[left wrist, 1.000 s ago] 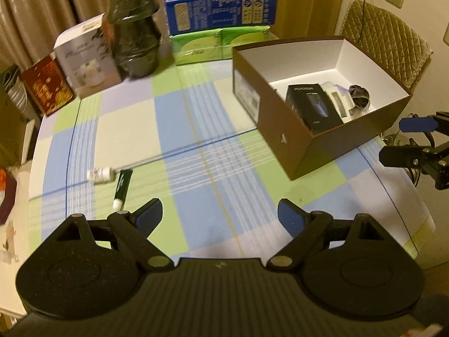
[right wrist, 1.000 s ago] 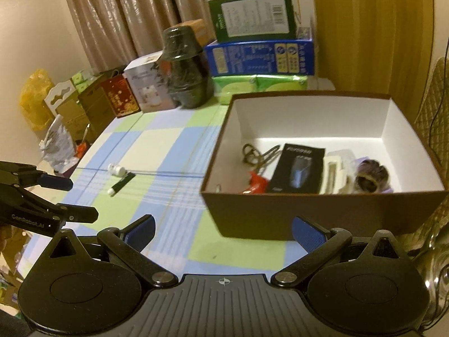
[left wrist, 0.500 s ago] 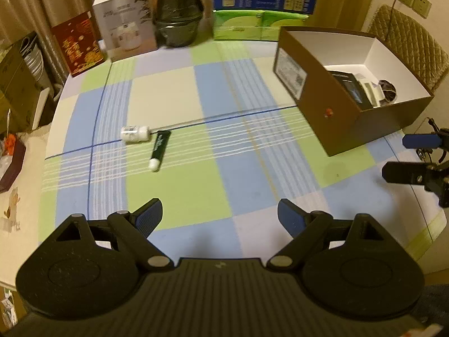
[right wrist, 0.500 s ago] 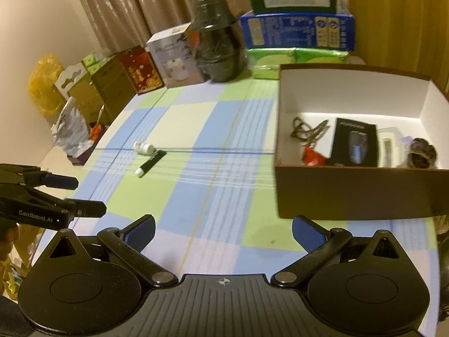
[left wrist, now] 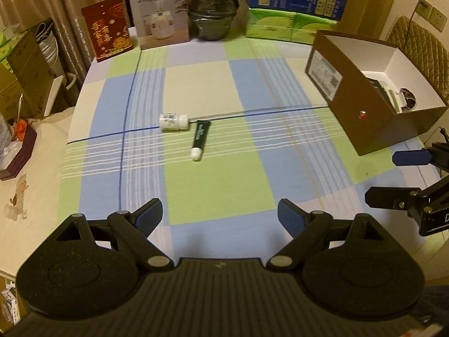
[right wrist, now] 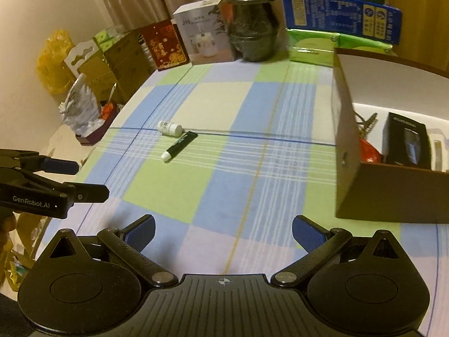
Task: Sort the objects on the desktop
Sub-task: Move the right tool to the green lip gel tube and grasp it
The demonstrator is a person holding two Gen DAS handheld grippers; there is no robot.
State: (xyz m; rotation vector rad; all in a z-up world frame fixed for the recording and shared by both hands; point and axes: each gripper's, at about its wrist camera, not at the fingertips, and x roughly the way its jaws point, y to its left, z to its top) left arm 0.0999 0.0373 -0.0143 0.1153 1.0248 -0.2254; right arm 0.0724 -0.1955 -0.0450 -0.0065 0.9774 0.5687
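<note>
A small white bottle (left wrist: 173, 121) lies on its side on the checked tablecloth (left wrist: 219, 185), and a dark green tube (left wrist: 200, 139) with a white cap lies just right of it. Both also show in the right wrist view, bottle (right wrist: 169, 127) and tube (right wrist: 179, 145). My left gripper (left wrist: 220, 214) hangs open over the near cloth, well short of them, nothing between its fingers. My right gripper (right wrist: 223, 231) is open and empty too. A brown cardboard box (left wrist: 356, 112) at the right holds a black packet (right wrist: 407, 140), scissors and other small items.
Along the table's far edge stand a red card box (left wrist: 108, 28), a white appliance box (left wrist: 160, 11), a dark wrapped jar (left wrist: 214, 8) and stacked green and blue cartons (left wrist: 294, 8). A padded chair (left wrist: 418, 42) sits behind the box. Clutter lies left of the table.
Both grippers have swung left across the table. The box has slid toward the right edge of each view, and the bottle and tube now sit nearer the centre. Both stay open.
</note>
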